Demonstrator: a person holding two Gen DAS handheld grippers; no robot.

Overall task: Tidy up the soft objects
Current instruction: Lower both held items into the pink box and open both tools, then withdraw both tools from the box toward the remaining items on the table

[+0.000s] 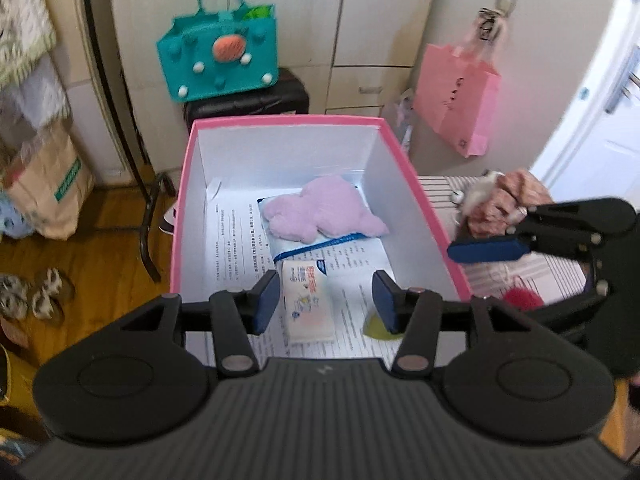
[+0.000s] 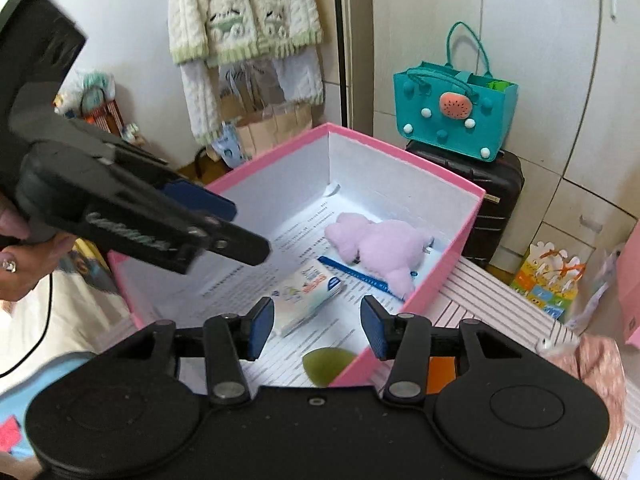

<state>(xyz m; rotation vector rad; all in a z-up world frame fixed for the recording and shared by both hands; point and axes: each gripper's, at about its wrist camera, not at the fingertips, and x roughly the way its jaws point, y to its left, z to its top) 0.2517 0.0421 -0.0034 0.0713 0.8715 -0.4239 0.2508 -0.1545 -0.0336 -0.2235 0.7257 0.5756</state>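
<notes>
Cardboard of the pink box point(image 1: 416, 196) walled a fluffy lilac plush point(image 1: 320, 216) and flat wipes packet point(image 1: 308, 300), both grippers' fingers point(image 1: 264, 300) point(image 2: 262, 330) parted, empty.

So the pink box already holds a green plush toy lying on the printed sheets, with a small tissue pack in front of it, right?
Not quite: the plush toy in the pink box is lilac, not green, as the left wrist view shows. The rest holds: it lies on the printed sheets, with the small tissue pack in front of it.
</notes>
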